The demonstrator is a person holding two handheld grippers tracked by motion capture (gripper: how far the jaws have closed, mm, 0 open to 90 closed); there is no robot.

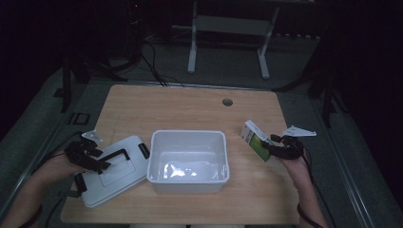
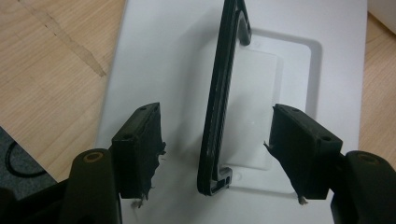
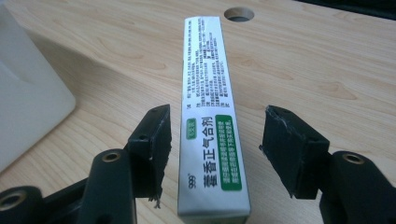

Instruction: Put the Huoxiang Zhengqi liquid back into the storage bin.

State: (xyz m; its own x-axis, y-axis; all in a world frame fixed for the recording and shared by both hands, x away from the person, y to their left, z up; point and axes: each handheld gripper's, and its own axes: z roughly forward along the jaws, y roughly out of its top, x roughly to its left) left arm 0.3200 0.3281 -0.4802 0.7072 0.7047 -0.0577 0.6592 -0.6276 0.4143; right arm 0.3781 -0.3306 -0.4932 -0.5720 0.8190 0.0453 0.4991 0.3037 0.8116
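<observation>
A white lid (image 1: 119,183) with a black handle (image 1: 114,154) lies flat at the table's left. My left gripper (image 1: 97,159) hovers over it, open. In the left gripper view the raised handle (image 2: 224,84) runs between the jaws of that gripper (image 2: 217,112), with a gap on each side, above the lid (image 2: 159,56). At the right, a long white and green medicine box (image 1: 254,137) sits in front of my right gripper (image 1: 268,149). In the right gripper view the box (image 3: 205,93) lies between the jaws of that gripper (image 3: 217,114), and a gap shows beside the right pad.
An open white plastic bin (image 1: 187,134) stands mid-table between the lid and the box; its corner shows in the right gripper view (image 3: 28,93). A cable hole (image 1: 227,101) sits in the wooden table (image 1: 180,109) near the far edge. Dark floor and a white stand lie beyond.
</observation>
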